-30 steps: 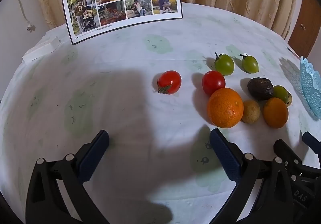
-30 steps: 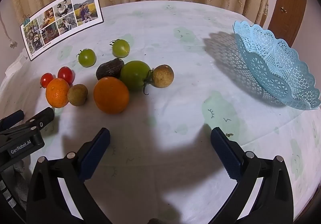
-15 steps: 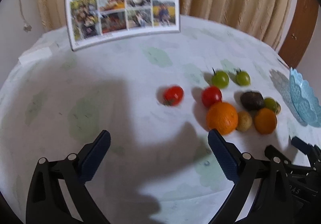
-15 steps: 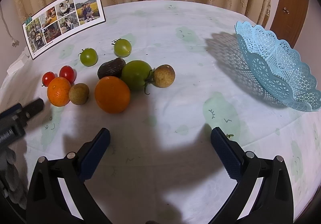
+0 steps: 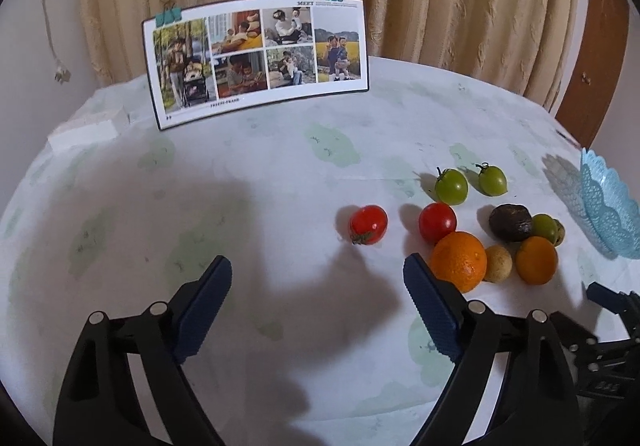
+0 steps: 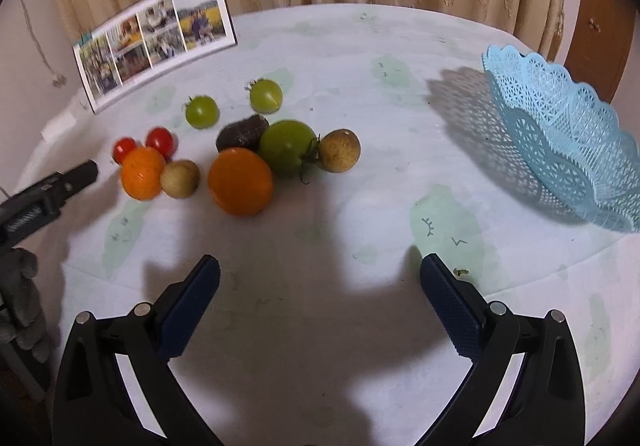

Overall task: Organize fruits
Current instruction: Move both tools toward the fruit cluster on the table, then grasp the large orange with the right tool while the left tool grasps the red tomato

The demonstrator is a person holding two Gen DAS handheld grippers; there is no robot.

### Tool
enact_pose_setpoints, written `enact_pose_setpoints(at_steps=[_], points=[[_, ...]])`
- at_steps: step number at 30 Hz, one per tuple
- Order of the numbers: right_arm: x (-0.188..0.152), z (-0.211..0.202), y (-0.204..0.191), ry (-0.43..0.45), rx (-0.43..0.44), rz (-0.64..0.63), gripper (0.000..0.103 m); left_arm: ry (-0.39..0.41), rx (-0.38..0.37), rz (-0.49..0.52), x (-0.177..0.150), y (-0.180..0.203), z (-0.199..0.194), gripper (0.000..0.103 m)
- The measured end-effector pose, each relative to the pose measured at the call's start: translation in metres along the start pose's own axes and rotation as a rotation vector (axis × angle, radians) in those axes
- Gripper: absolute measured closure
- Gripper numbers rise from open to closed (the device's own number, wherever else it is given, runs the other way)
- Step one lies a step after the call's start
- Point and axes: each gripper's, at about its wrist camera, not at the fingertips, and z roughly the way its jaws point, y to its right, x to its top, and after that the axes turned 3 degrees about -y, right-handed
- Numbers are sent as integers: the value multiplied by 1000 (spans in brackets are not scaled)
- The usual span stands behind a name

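Both grippers hang wide open over the tablecloth (image 6: 360,46), left gripper (image 5: 318,294) and right gripper (image 6: 320,286) holding nothing. The fruits (image 6: 240,182) sit clustered mid-table, left of the blue basket (image 6: 568,134), which stands well apart at the right edge.

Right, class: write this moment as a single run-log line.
stage: before first pick | left gripper: open, empty | right gripper: open, empty | fruits: on table | basket: no fruit seen

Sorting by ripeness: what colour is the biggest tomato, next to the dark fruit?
Green all over; the big tomato shows best in the right wrist view.
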Motion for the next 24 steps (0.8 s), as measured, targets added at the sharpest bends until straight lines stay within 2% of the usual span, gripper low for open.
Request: enact_pose_setpoints(at_steps=[7,14,16,18,21,24], points=[[0,-4,-2,15,19,-7,2,-46,-25,73,20,5,18,30],[0,-9,-7,48,47,-30,2,-72,-37,118,23,17,37,34],[0,-10,-4,50,61,-17,2,-92,-52,120,24,18,44,47],[1,-11,-1,54,78,5,2,-96,-48,117,24,18,48,51],[3,-13,1,71,101,27,2,-84,-78,107,25,15,45,69],[6,-14,-3,89,116,29,3,-70,-91,112,24,16,41,76]])
